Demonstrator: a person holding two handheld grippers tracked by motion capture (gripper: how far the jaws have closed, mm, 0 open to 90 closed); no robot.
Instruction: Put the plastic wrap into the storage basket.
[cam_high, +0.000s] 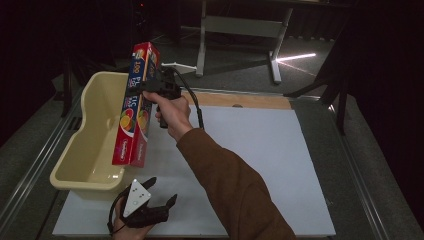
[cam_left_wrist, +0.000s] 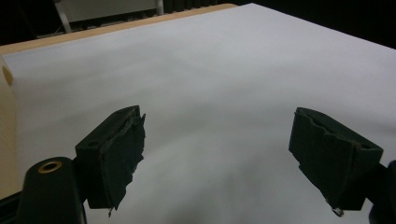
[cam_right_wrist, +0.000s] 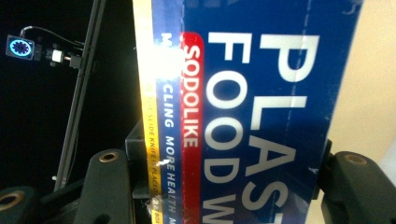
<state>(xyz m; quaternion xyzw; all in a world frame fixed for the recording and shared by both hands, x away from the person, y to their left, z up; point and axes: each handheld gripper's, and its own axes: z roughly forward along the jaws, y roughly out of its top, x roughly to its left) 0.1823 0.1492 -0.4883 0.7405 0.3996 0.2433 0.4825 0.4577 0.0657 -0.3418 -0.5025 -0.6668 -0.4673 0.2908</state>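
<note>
dim room | bright white mat (cam_high: 260, 150) | glare on box (cam_right_wrist: 170, 58) | soft focus

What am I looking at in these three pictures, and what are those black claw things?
There is no robot here. A person holds a two-jaw gripper in each hand and works at a table covered with a white sheet.

The high view comes from a camera above, looking down. The other two come from small cameras riding on the grippers, looking along their black jaws.

The right gripper is shut on a long box of plastic food wrap and holds it upright in the air at the rim of a cream tub. In the right gripper view, the box sits close up between the jaws.

The left gripper rests low near the table's front edge, open and holding nothing; the left gripper view shows bare sheet between the jaws.
</note>
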